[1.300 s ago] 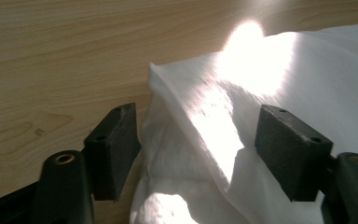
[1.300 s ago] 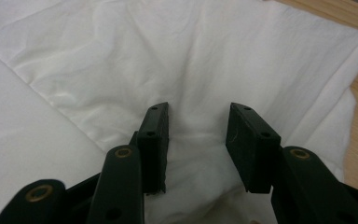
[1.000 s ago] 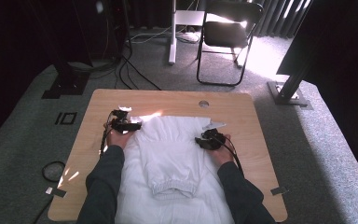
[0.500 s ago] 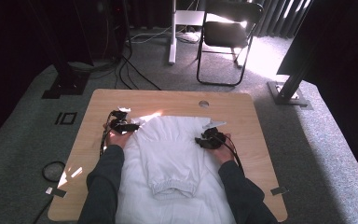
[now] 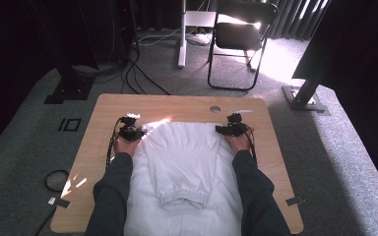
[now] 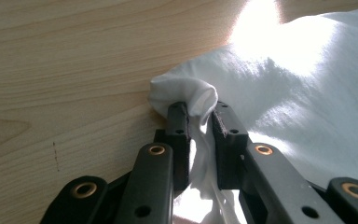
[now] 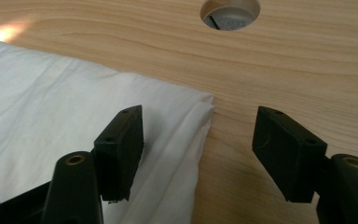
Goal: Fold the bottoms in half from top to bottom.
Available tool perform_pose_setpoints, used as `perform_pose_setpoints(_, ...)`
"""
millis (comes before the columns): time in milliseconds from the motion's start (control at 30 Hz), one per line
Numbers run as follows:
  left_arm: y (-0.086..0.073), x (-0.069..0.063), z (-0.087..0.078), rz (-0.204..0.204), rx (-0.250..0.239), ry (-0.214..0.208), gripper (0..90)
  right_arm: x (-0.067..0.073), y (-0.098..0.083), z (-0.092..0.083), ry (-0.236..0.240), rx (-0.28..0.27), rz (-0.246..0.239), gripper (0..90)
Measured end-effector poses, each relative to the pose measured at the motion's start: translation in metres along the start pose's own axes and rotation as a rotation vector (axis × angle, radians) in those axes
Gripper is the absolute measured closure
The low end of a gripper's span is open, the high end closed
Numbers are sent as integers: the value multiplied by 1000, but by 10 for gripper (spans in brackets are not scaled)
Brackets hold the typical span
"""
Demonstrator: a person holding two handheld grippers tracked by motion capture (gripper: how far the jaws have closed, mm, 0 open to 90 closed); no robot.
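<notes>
White garment [image 5: 184,162] is lying on the table [image 5: 103,110], long axis running toward the person; left gripper [image 5: 130,132] and right gripper [image 5: 232,129] are flanking its far corners. Left gripper view: jaws have just been closing, now pinching a bunched corner [image 6: 186,93]. Right gripper view: jaws have just been opening, standing spread around the other corner [image 7: 200,105], cloth edge between them, untouched. No readable writing anywhere
</notes>
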State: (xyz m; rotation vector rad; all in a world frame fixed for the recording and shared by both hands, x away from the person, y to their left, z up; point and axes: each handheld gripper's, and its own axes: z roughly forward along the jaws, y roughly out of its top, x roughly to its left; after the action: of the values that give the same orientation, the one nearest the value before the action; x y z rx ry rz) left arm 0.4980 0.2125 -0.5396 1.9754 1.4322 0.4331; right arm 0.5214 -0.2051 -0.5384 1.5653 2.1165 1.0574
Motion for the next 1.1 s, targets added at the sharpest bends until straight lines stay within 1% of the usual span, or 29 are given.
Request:
perform_pose_setpoints(33, 0, 0, 0, 2, -1, 0, 799, -1, 0, 3, 7, 10, 12, 334)
perform_pose_setpoints(100, 0, 0, 0, 3, 0, 0, 800, 1, -2, 7, 1, 29, 5, 360)
perform_pose_setpoints(133, 0, 0, 0, 2, 0, -1, 801, 2, -4, 9, 1, 38, -7, 365)
perform_pose_setpoints(167, 0, 0, 0, -3, 0, -2, 803, 5, -5, 10, -10, 33, -28, 386)
perform_pose_setpoints(200, 0, 0, 0, -8, 0, -2, 805, 8, -5, 10, -17, 31, -51, 431)
perform_pose_setpoints(233, 0, 0, 0, -8, 0, -2, 808, 8, -5, 10, -17, 31, -51, 431)
perform_pose_setpoints(267, 0, 0, 0, -36, 4, -8, 816, 13, -5, 11, -10, 35, -77, 540)
perform_pose_setpoints(300, 0, 0, 0, -41, 4, -8, 823, 16, -5, 11, -22, 39, -95, 576)
perform_pose_setpoints(333, 0, 0, 0, -44, 4, -11, 829, 19, -5, 12, -29, 41, -112, 654)
perform_pose_setpoints(367, 0, 0, 0, -44, 4, -11, 836, 19, -5, 12, -29, 41, -112, 654)
perform_pose_setpoints(400, 0, 1, -1, -46, 5, -18, 844, 21, -4, 12, 11, 55, -97, 802)
perform_pose_setpoints(433, 0, 1, -1, -46, 5, -18, 855, 21, -4, 12, 11, 55, -97, 802)
perform_pose_setpoints(467, 0, 1, -1, -49, 5, -22, 855, 21, -4, 12, 27, 63, -86, 837)
perform_pose_setpoints(500, 1, 0, -5, -41, -8, -6, 867, 22, -3, 11, 18, 71, -91, 852)
perform_pose_setpoints(533, 2, 0, -8, -37, -27, -1, 870, 23, -2, 9, 14, 72, -92, 854)
perform_pose_setpoints(600, 7, 0, -18, -40, -80, -12, 873, 21, 2, 2, 18, 44, -93, 856)
perform_pose_setpoints(633, 7, 0, -18, -40, -80, -12, 874, 21, 2, 2, 18, 44, -93, 856)
perform_pose_setpoints(667, 11, 1, -28, -67, -132, -46, 874, 20, 5, -4, 25, 20, -92, 856)
perform_pose_setpoints(733, 18, 4, -43, -105, -193, -99, 875, 18, 17, -24, 41, -44, -106, 856)
perform_pose_setpoints(800, 26, 3, -54, -100, -225, -119, 875, 19, 30, -44, 31, -102, -136, 856)
perform_pose_setpoints(833, 32, 2, -63, -92, -253, -135, 875, 19, 35, -51, 31, -119, -143, 856)
perform_pose_setpoints(867, 38, 0, -70, -82, -270, -143, 875, 20, 42, -62, 28, -152, -156, 856)
perform_pose_setpoints(933, 47, -5, -83, -55, -303, -152, 875, 22, 52, -77, 20, -196, -175, 856)
perform_pose_setpoints(1000, 57, -9, -97, -31, -340, -162, 875, 24, 62, -93, 13, -253, -193, 856)
perform_pose_setpoints(1033, 60, -11, -104, -18, -353, -165, 875, 24, 66, -100, 9, -278, -201, 856)
perform_pose_setpoints(1100, 64, -14, -115, 12, -373, -167, 875, 25, 70, -113, 20, -323, -221, 855)
